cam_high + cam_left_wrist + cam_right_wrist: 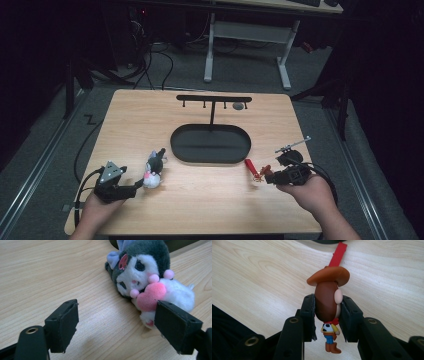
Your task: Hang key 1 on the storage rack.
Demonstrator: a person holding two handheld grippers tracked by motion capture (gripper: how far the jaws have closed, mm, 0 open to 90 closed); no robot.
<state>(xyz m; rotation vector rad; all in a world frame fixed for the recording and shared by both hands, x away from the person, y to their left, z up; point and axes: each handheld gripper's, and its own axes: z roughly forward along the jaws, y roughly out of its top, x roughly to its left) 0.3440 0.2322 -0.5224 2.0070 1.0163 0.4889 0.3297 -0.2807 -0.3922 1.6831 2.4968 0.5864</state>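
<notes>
**Right gripper view: cowboy figure clamped by the head, plush lies at your open left jaws**

Right gripper view shows your right gripper (327, 315) closed on the cowboy figure (327, 302). The pads press both sides of its brown head, the hat sticks out above the jaws and the small body and boots hang below them. Its red strap (338, 254) runs away from the hat across the table (262, 277).

From the high view, you hold that gripper (272, 176) near the table's right front, with the strap (251, 166) trailing toward the black oval tray (210, 144) of the hook stand (214, 99).

Your left gripper (117, 322) stands wide with nothing between its pads. The plush toy (147, 282) lies on its side on the wood just ahead; its lower end sits right at the right-hand jaw in that view, and I cannot tell whether they touch. From above, the plush (154, 170) lies just beyond your left gripper (135, 186), left of the tray.
</notes>
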